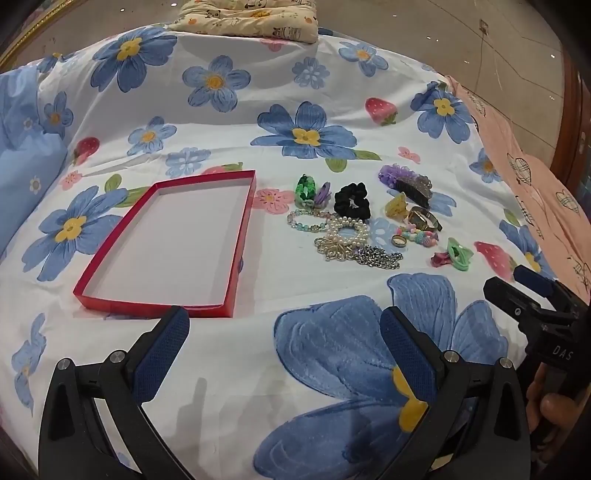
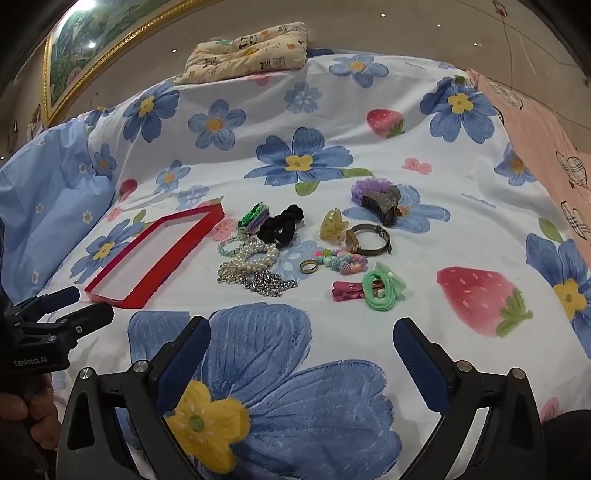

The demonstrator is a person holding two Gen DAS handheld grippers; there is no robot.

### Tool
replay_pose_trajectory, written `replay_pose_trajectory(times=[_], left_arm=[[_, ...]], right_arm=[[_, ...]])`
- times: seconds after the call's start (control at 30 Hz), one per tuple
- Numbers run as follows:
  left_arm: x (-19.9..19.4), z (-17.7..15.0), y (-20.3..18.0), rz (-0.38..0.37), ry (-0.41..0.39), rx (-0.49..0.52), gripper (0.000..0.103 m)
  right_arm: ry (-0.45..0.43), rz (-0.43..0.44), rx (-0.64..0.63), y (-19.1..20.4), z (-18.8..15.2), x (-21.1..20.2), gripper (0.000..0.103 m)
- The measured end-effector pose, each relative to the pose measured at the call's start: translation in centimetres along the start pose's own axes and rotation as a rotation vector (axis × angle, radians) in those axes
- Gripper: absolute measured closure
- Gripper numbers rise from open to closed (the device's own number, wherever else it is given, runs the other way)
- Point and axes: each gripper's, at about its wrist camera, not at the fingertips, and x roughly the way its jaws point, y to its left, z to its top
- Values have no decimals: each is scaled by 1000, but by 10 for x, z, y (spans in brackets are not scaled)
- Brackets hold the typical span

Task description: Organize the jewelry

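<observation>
A shallow red tray [image 1: 243, 218] [image 2: 127, 302] with a white floor lies empty on the flowered bedsheet. To its right lies a cluster of jewelry and hair items: a black scrunchie [image 1: 351, 200] [image 2: 281, 226], pearl bracelets [image 1: 347, 232] [image 2: 255, 258], a silver chain [image 1: 378, 257] [image 2: 267, 283], a ring [image 1: 399, 240] [image 2: 307, 266], a watch [image 1: 424, 218] [image 2: 369, 240], a green hair tie [image 1: 458, 254] [image 2: 380, 286]. My left gripper [image 1: 284, 336] is open, below the tray. My right gripper [image 2: 301, 343] is open, in front of the cluster. Both are empty.
A patterned pillow [image 1: 251, 18] [image 2: 247, 51] sits at the bed's far end. A pink blanket [image 1: 535, 177] [image 2: 546, 122] lies along the right edge. A blue pillow [image 1: 26, 155] [image 2: 48, 206] lies at the left. A framed picture [image 2: 92, 48] hangs behind.
</observation>
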Motion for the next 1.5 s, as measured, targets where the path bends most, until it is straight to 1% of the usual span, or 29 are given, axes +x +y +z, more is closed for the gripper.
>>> replay_pose_trajectory(times=[0.13,0.17,0.33,0.5,0.53,1.5], left_arm=[[0,3,-2,2,-1,9,0],[-1,2,-3,4,-3,10,0],[0,3,-3,11,-1,17,0],[2,7,-2,10,1,17,0],[-1,1,-4,10,-3,16,0],[3,-2,-3,9,-1,15,0]], right_arm=[[-14,1,2,-2,0,0,3],[-23,-5,2,4,-1,-7,3],[-27,-5,3,4,-3,-7,3],[-29,0,-3,7,-1,-7,3],[-30,0,-4,7,-1,-6,3],[-31,12,1,10,2,-7,3]])
